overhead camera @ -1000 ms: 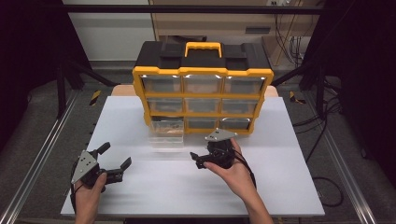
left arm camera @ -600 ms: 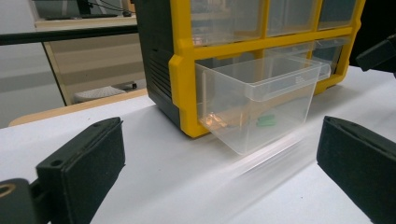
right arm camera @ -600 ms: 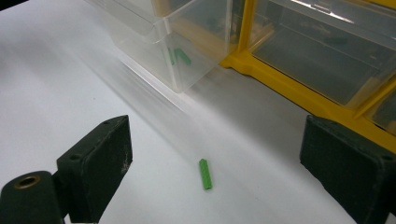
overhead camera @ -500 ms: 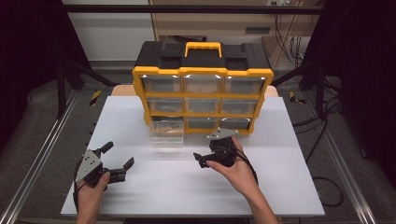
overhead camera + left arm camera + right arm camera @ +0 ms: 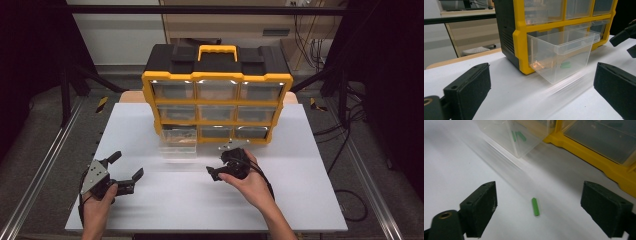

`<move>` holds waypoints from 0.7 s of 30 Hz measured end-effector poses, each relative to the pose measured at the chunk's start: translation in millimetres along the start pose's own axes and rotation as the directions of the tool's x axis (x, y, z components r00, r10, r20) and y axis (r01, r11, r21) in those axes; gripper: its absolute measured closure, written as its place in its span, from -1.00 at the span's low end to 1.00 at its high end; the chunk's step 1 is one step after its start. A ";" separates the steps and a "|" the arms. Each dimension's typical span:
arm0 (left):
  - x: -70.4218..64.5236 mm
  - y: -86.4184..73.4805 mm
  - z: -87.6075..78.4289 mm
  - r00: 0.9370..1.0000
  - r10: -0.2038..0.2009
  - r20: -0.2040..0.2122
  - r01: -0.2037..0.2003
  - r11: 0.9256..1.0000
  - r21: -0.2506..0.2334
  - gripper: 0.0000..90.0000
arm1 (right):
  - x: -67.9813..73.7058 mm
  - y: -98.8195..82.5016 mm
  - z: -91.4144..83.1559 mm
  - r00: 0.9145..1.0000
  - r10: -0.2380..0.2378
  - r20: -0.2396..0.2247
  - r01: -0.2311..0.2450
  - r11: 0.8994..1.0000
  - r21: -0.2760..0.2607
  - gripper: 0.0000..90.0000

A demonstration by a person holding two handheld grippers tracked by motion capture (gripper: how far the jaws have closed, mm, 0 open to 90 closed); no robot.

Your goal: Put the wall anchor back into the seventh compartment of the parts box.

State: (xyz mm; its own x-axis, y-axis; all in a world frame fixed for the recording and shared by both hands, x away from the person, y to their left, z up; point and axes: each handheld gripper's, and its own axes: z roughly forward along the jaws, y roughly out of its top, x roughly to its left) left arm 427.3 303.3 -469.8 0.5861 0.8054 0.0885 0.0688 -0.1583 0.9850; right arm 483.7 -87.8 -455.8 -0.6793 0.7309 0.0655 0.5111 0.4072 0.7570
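A yellow and black drawer cabinet [image 5: 216, 95] stands at the back of the white table [image 5: 300, 200]. Its bottom-left clear drawer [image 5: 178, 141] [image 5: 564, 53] is pulled out, with small green pieces [image 5: 565, 65] [image 5: 519, 136] inside. A small green bar [image 5: 535, 206] lies on the table between the jaws of my right gripper [image 5: 220, 167] [image 5: 546, 210], which is open just above it. My left gripper [image 5: 122, 170] [image 5: 541, 92] is open at the front left, facing the drawer from a distance, nothing between its jaws.
The cabinet's other clear drawers [image 5: 217, 90] are shut. Dark frame legs [image 5: 65, 85] and metal rails [image 5: 40, 165] flank the table, with cables [image 5: 350, 200] on the floor at right.
My right gripper has moved forward and slightly left, lowering toward the table. My left gripper has shifted a little nearer the front edge. The drawer stays out.
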 end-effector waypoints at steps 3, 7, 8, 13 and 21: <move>-0.7 0.5 -0.4 1.000 0.003 -0.001 -0.003 1.000 -0.001 -0.98 | -0.3 -0.2 3.0 1.000 0.003 0.003 -0.003 1.000 0.008 -0.55; -0.6 0.6 -1.3 1.000 0.001 -0.004 -0.001 1.000 -0.005 -0.98 | -1.2 -1.6 4.5 0.999 0.033 -0.006 -0.033 0.999 0.017 -0.36; -0.3 0.6 -1.4 1.000 -0.001 -0.004 0.001 1.000 -0.007 -0.98 | -1.2 -1.6 4.5 0.999 0.033 -0.006 -0.033 0.999 0.017 -0.36; 0.5 0.8 -1.5 1.000 -0.001 -0.005 0.001 1.000 -0.007 -0.98 | -1.7 -1.5 6.0 0.999 0.030 -0.022 -0.029 0.999 0.019 -0.08; 0.3 0.8 -1.5 1.000 -0.001 -0.001 0.001 1.000 -0.007 -0.98 | -2.1 -5.3 16.3 1.000 0.016 -0.016 -0.015 0.998 0.062 0.33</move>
State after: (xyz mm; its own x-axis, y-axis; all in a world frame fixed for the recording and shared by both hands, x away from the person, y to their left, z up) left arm 426.3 304.3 -468.8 0.5851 0.8062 0.0873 0.0640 -0.1532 0.9861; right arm 491.0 -82.5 -470.6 -0.6792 0.7286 0.0881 0.5532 0.4294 0.7138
